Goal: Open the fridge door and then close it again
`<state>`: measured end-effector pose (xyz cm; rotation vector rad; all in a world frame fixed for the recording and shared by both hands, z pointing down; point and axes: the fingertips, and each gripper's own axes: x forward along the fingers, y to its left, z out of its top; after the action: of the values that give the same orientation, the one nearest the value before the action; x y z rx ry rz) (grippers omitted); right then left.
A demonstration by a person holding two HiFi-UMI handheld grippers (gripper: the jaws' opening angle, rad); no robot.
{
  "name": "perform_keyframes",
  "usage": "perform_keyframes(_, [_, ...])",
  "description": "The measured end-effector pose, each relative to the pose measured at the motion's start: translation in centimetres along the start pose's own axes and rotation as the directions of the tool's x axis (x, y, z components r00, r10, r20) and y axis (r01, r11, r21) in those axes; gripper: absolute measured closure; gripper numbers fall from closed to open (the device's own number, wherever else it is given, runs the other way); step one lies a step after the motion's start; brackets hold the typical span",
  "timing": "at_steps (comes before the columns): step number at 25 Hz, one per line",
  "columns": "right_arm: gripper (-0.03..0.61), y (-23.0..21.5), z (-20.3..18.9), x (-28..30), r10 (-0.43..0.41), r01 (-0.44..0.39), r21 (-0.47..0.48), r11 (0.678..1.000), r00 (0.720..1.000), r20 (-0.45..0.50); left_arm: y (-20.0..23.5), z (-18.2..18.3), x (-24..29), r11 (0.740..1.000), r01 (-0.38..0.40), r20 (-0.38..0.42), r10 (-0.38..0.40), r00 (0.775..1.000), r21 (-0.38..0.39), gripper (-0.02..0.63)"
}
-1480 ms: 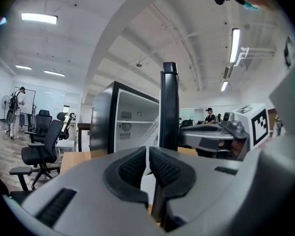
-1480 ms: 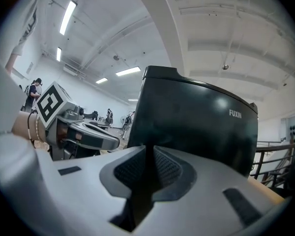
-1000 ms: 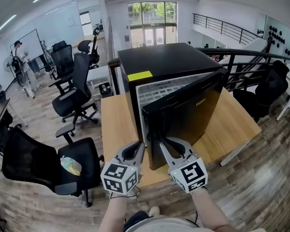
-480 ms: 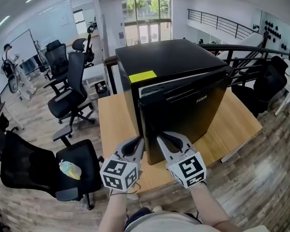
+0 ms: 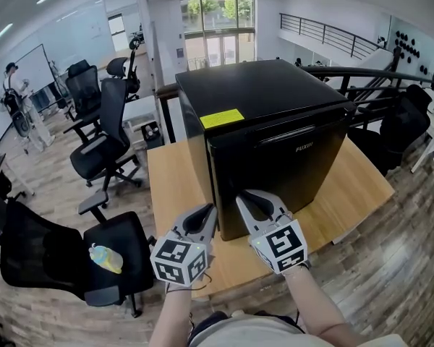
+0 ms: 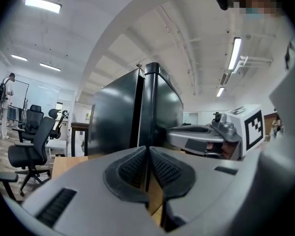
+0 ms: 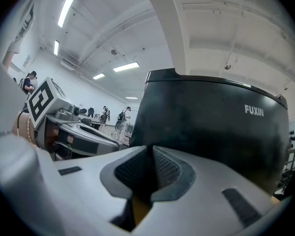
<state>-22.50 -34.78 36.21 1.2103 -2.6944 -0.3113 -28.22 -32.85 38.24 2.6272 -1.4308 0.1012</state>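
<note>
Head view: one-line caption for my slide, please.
Left gripper and right gripper, jaws shut, face the closed fridge on the table.

A light wooden surface (image 5: 175, 183) carries a single thing: a black fridge (image 5: 275, 114). It stands upright on the middle of the top with its door flush against its body. A yellow label (image 5: 222, 118) is stuck on its lid near the front left corner. Bare wood shows to the left of the fridge, to its right, and in a narrow strip in front of it. The surface stands on a wood-plank floor (image 5: 390, 280). Black office chairs (image 5: 105, 139) stand on that floor off to its left.
</note>
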Motion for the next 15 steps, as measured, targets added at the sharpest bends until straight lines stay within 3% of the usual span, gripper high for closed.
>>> perform_keyframes(6, [0.568,-1.0,-0.3,0.8,-0.042,0.042,-0.001,0.999,0.999,-0.005,0.5,-0.4,0.3,1.0,0.003,-0.005,-0.003,1.0,-0.006,0.592])
perform_keyframes(15, [0.569,-0.4,0.3,-0.5,-0.027,0.026,0.032,0.999,1.0,0.014,-0.6,-0.1,0.1,1.0,0.001,0.012,-0.001,1.0,0.008,0.592])
